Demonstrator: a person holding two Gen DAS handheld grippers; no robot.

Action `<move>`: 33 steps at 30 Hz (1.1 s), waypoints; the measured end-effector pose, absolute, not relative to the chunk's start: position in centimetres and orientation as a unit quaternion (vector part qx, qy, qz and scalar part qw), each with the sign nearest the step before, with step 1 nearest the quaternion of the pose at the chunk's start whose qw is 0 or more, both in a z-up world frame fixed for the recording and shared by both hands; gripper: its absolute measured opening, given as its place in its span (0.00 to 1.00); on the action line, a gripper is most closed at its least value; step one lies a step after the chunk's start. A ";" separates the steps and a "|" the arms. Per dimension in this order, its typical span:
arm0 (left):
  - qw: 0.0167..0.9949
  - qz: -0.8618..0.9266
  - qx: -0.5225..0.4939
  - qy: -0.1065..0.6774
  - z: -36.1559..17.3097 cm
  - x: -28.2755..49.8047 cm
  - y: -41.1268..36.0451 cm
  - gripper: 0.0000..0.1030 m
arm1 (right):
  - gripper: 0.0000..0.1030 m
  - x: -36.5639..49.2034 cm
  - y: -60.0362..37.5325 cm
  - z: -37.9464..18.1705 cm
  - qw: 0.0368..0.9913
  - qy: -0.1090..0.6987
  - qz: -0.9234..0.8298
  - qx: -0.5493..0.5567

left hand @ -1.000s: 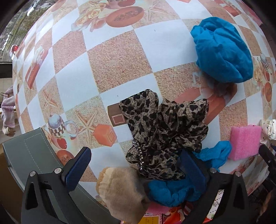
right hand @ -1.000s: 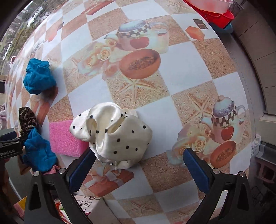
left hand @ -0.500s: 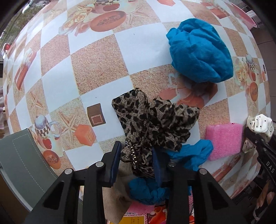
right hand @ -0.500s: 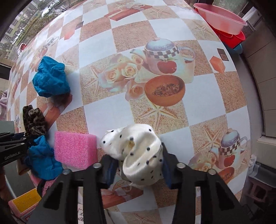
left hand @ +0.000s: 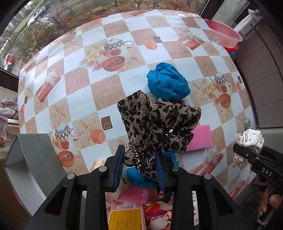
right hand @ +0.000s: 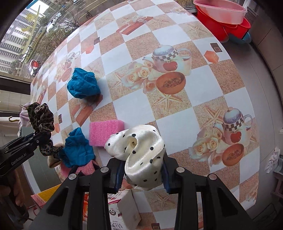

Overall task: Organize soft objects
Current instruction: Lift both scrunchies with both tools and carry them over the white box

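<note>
My left gripper point(left hand: 139, 168) is shut on a leopard-print scrunchie point(left hand: 155, 123), held up above the checked tablecloth point(left hand: 79, 99). My right gripper point(right hand: 141, 171) is shut on a cream satin scrunchie with black dots point(right hand: 139, 150), also lifted off the table. Each held scrunchie shows in the other view: the dotted scrunchie point(left hand: 249, 139) at the far right, the leopard scrunchie point(right hand: 42, 118) at the left. On the table lie a large blue scrunchie point(left hand: 168, 83), a pink sponge point(left hand: 199, 138) and a smaller blue scrunchie point(right hand: 77, 148).
A grey open box point(left hand: 35, 159) stands at the table's near left corner. Pink and red basins point(right hand: 222, 16) sit beyond the far right corner. A beige soft item point(right hand: 53, 159), pink foam and printed packets point(left hand: 127, 217) lie at the near edge under the grippers.
Both grippers went from wide open to shut, the left on the leopard scrunchie, the right on the dotted one, and both then rose, lifting the scrunchies off the table.
</note>
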State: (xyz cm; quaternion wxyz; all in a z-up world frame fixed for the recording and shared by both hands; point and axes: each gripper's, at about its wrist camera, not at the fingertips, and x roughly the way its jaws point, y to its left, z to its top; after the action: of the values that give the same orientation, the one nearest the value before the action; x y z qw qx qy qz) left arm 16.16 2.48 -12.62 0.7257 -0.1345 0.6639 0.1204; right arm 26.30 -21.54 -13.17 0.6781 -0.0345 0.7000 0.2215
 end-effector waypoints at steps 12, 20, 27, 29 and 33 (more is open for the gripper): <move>0.762 0.135 -0.143 0.616 -6.7 12.6 2.5 0.35 | 0.36 21.6 -17.4 -10.1 0.682 0.685 0.254 -0.026; 0.767 0.174 -0.169 0.593 -4.5 6.5 5.2 0.35 | 0.36 17.7 -13.2 -7.2 0.679 0.669 0.299 -0.051; 0.762 0.205 -0.209 0.577 -3.6 0.8 6.8 0.35 | 0.36 14.2 -11.2 -5.5 0.671 0.661 0.328 -0.078; 0.759 0.211 -0.220 0.575 -3.6 -0.7 7.0 0.35 | 0.36 13.2 -10.9 -5.2 0.668 0.660 0.333 -0.084; 0.754 0.213 -0.232 0.576 -3.7 -3.4 6.8 0.35 | 0.36 11.4 -10.8 -4.9 0.662 0.661 0.339 -0.096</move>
State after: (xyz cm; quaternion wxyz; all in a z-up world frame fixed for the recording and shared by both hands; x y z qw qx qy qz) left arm -3.45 6.81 -3.68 0.7544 -0.2321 0.5758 0.2133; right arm 11.35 -10.82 -4.94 0.6624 -0.0957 0.6613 0.3386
